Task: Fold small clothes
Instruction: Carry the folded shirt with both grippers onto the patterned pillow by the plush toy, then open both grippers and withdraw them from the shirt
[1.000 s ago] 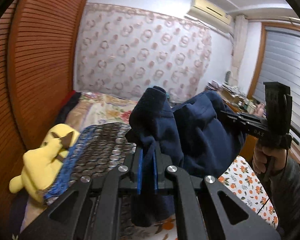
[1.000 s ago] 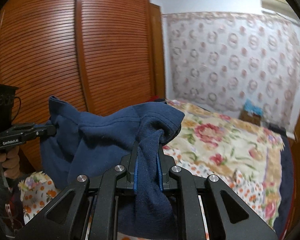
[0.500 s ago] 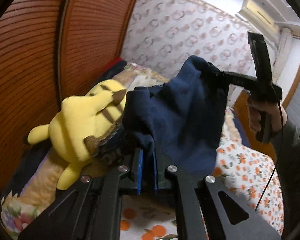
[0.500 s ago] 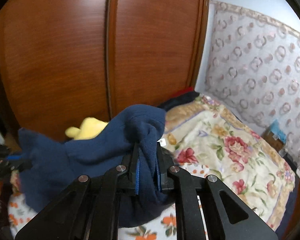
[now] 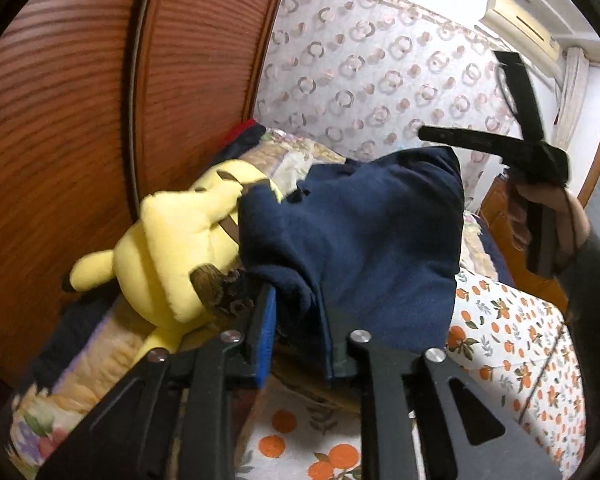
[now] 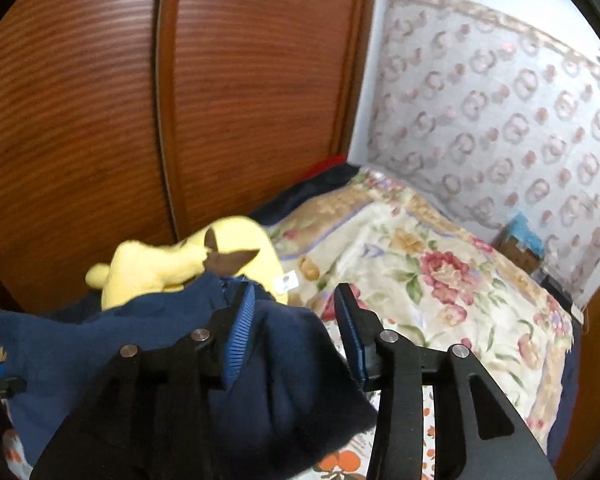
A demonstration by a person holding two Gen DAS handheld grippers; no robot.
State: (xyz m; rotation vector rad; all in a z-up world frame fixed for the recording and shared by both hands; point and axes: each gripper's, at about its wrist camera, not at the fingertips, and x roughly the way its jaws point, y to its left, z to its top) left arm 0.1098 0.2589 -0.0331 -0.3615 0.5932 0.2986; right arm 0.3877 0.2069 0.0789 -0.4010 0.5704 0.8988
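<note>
A navy fleece garment [image 5: 360, 232] sags in a heap on the bed, its left edge against a yellow plush toy [image 5: 168, 248]. My left gripper [image 5: 298, 304] is opening. A fold of the garment hangs loosely between its fingers and covers the right one, and a gap shows beside the blue left pad [image 5: 266, 328]. In the right wrist view my right gripper [image 6: 294, 292] is opening wide. The garment [image 6: 100, 344] lies over its left finger, and the right pad [image 6: 350, 336] is bare. From the left wrist view, the right gripper [image 5: 424, 134] hovers just over the garment's far corner.
Ribbed wooden wardrobe doors [image 5: 80, 120] stand close behind the plush toy [image 6: 160, 264]. A floral quilt [image 6: 440, 272] covers the far bed, and an orange-print sheet [image 5: 520, 340] lies nearer. A person's hand [image 5: 540, 208] holds the right gripper's handle.
Both grippers were shut on the garment's corners and lowered it toward the plush toy. Now both jaws have parted and the cloth has gone slack and sunk.
</note>
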